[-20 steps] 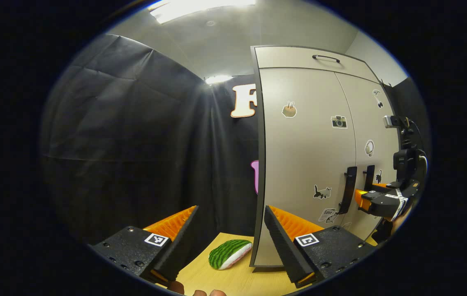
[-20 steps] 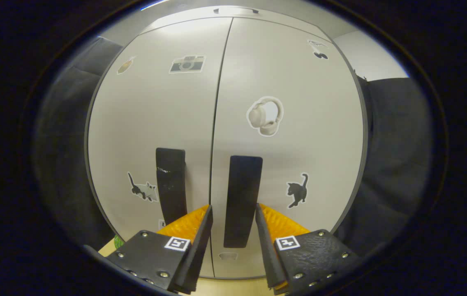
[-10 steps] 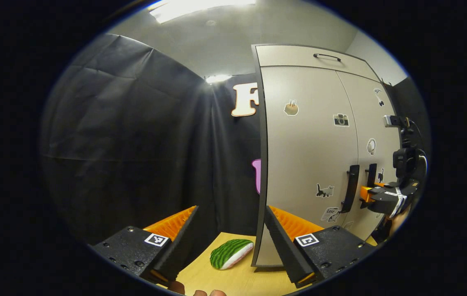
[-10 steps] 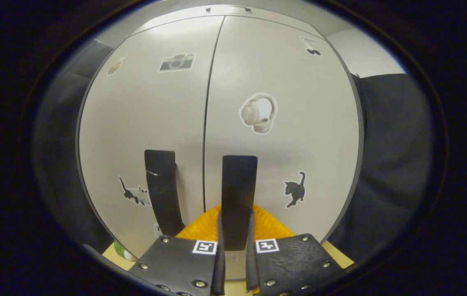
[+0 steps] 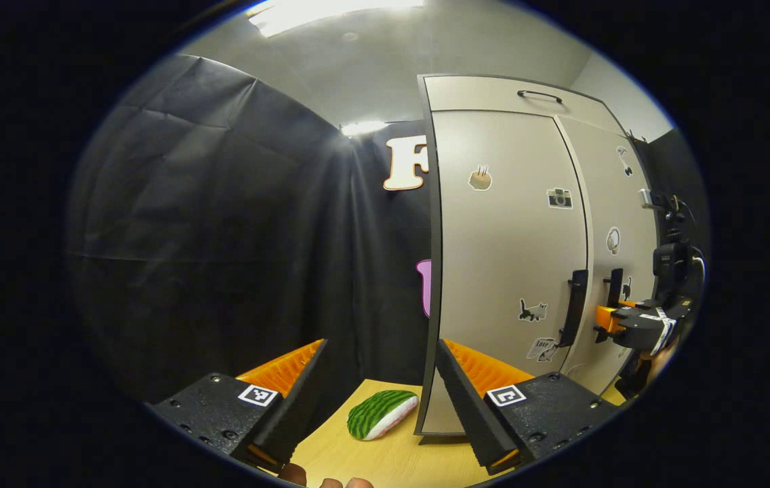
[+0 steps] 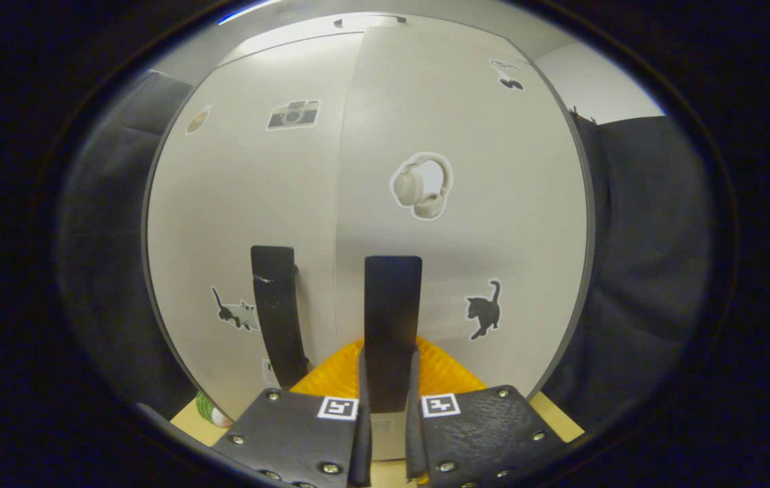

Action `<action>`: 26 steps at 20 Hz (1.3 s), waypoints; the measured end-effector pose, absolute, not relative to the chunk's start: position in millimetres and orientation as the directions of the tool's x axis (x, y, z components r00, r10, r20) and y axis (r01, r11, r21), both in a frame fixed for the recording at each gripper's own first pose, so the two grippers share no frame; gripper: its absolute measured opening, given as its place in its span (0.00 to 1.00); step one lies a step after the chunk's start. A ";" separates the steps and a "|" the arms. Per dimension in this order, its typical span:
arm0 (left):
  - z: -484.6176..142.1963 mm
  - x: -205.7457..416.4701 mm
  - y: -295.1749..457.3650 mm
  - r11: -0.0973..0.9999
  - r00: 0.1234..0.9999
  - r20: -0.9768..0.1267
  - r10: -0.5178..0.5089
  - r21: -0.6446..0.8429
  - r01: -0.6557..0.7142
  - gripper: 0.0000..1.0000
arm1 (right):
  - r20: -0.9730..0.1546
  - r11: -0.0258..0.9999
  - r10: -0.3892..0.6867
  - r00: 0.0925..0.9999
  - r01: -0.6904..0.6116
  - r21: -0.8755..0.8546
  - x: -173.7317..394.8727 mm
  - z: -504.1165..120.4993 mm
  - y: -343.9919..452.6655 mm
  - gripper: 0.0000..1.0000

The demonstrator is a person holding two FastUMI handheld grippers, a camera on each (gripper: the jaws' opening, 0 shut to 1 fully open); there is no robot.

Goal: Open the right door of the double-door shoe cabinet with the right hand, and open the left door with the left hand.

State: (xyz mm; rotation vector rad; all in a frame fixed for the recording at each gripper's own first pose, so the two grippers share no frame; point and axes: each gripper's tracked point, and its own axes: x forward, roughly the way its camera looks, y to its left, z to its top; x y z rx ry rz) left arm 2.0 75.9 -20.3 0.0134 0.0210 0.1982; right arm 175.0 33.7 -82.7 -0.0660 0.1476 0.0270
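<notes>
The pale shoe cabinet has two sticker-covered doors, each with a black vertical handle. In the right gripper view, my right gripper (image 6: 388, 357) is shut on the right door's handle (image 6: 392, 305). The right door (image 6: 480, 135) stands slightly proud of the left door (image 6: 242, 203) along the middle seam. The left handle (image 6: 278, 312) is free. In the left gripper view, my left gripper (image 5: 381, 346) is open and holds nothing, off the cabinet's left corner. Farther right are the left door (image 5: 507, 237), its handle (image 5: 573, 308) and the right gripper (image 5: 619, 318) at the right handle.
A green striped, watermelon-patterned object (image 5: 381, 415) lies on the wooden table (image 5: 371, 461) beside the cabinet's lower left corner. Black cloth walls stand behind and on both sides. A flap with a slim handle (image 5: 539, 95) tops the cabinet.
My right gripper closed on the right door's handle, and that door's edge has come slightly forward of the left door. The left gripper has hardly moved.
</notes>
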 end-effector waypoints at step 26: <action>-19.6 -31.2 61.8 0.986 0.986 -0.026 0.166 0.021 -0.165 0.96 | -0.157 0.960 0.279 0.948 -0.276 0.039 146.6 -73.7 20.0 0.20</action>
